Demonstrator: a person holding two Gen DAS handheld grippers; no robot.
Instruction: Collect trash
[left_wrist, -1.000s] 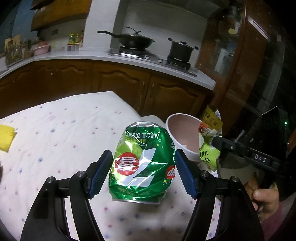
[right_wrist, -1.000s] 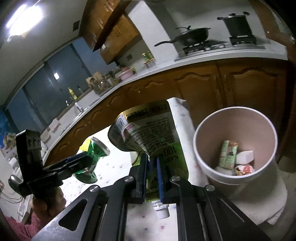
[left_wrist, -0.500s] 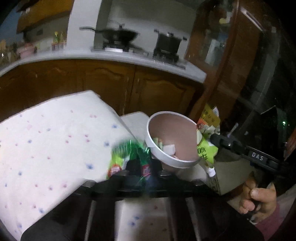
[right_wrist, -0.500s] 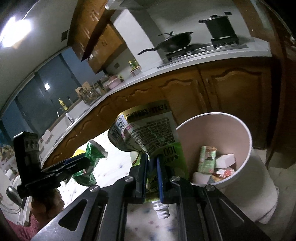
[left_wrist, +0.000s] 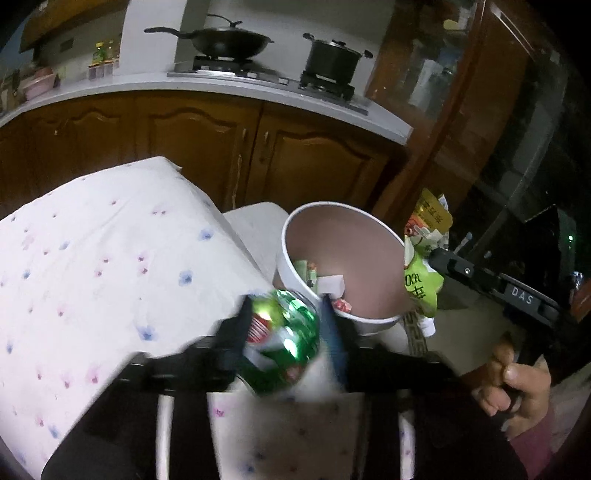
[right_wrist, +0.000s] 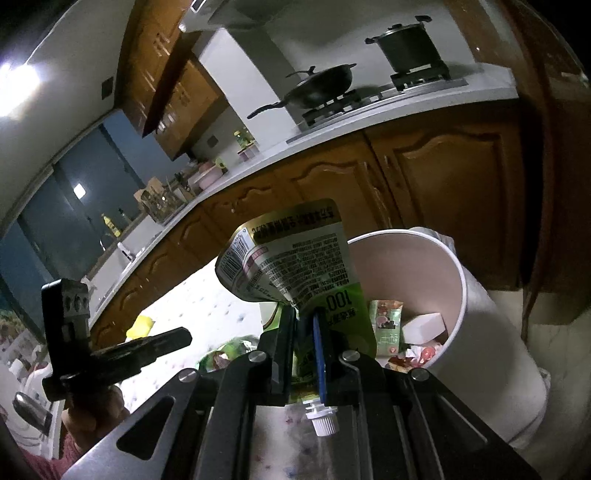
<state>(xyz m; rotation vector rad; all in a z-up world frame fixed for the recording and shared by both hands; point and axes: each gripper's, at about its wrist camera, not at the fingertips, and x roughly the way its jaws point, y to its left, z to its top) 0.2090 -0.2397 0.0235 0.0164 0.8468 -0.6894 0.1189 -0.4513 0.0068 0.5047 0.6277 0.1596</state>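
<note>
Left tool (left_wrist: 286, 332) grips the crushed green can (left_wrist: 282, 341), blue pads pressed to its sides; a second ago its fingers stood wide of the can, so they have closed since then. The can, blurred, now sits just short of the near rim of the white bin (left_wrist: 343, 258), over the edge of the spotted cloth (left_wrist: 103, 266) on the desk, closer to the bin than before. Right tool (right_wrist: 306, 354) is clamped shut on the neck of the green pouch (right_wrist: 295, 266), cap (right_wrist: 323, 421) pointing back toward the camera, the same hold as in both earlier frames. The pouch hangs beside the bin's rim, on its right side in the left view, nearer than a second ago. Wrappers (right_wrist: 386, 325) and a white block (right_wrist: 424, 325) lie inside the bin. Behind, a wok (left_wrist: 229, 40) and a pot (left_wrist: 334, 55) rest on the stove.
</note>
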